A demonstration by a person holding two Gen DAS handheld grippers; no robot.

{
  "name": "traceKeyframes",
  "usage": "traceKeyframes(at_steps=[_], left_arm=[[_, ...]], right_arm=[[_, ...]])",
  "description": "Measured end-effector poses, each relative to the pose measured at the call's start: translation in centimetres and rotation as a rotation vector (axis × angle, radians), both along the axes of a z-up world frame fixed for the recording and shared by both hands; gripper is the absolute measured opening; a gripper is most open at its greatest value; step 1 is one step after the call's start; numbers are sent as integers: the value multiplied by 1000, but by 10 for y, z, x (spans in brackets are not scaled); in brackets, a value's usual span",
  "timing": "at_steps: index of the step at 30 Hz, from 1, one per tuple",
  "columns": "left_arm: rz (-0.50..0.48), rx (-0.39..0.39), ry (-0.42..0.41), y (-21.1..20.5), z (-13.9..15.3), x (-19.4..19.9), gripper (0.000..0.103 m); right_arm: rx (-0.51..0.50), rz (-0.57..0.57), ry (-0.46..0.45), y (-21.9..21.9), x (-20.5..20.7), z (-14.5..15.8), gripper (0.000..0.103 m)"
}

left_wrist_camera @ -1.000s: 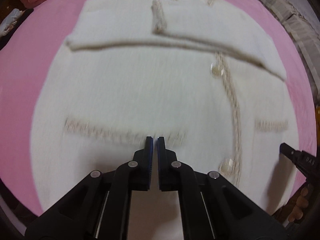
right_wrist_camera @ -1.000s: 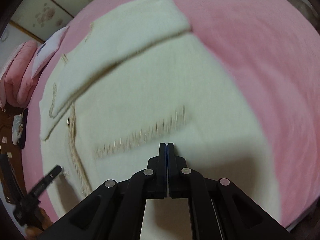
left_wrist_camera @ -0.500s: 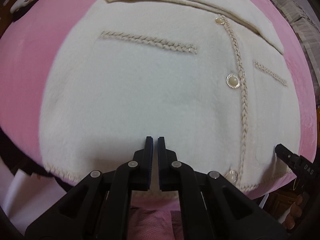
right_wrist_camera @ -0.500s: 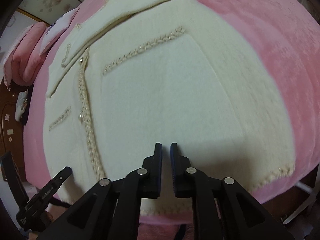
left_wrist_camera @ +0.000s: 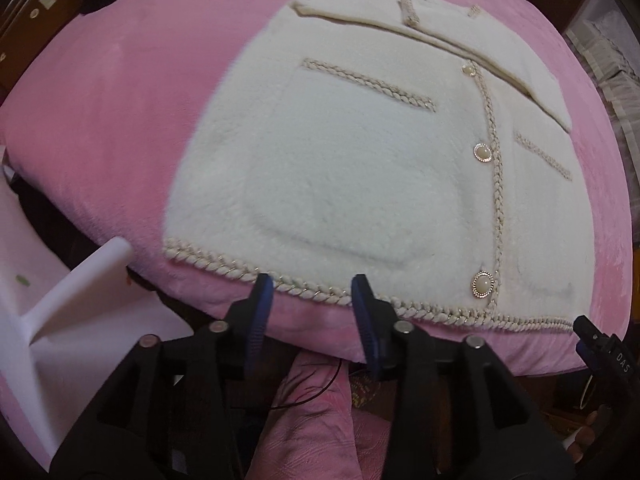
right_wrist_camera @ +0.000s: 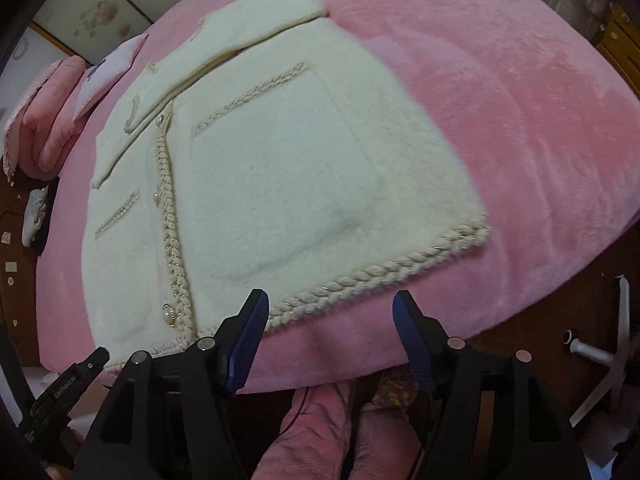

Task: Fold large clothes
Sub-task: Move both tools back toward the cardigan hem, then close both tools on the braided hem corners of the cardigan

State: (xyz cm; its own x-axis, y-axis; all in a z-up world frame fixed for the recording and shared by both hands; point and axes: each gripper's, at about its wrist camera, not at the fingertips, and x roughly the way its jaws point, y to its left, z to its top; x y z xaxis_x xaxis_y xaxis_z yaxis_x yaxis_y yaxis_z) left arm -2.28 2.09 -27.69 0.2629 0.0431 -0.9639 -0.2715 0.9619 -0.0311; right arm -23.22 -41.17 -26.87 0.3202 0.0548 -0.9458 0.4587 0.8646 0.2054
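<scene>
Cardigan (left_wrist_camera: 360, 168), cream with braided trim, lies flat on the pink blanket (left_wrist_camera: 112, 120), sleeves folded across its top. Left gripper (left_wrist_camera: 312, 292) hovers over the braided hem (left_wrist_camera: 224, 270), jaws just opened, nothing between them. Right gripper (right_wrist_camera: 330, 308) stands wider, also just opened and empty, near the hem.

The cream jacket (left_wrist_camera: 340, 168) has its collar end cut off by the upper frame edge in the left wrist view; its near hem (left_wrist_camera: 312, 292) is partly hidden behind the fingertips (left_wrist_camera: 262, 292); small items (right_wrist_camera: 38, 216) on the dark furniture are too small to identify; the white stand (right_wrist_camera: 612, 356) is cropped at the right edge.
</scene>
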Motion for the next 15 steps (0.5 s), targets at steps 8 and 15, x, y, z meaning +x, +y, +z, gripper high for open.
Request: traceKeyframes(at_steps=[8, 15], left_arm=[[-4, 22, -8, 8, -2, -6, 67], [19, -11, 55, 6, -38, -3, 70]], right_arm=[[-24, -41, -2, 10, 9, -14, 78], [-42, -70, 39, 2, 20, -45, 84]])
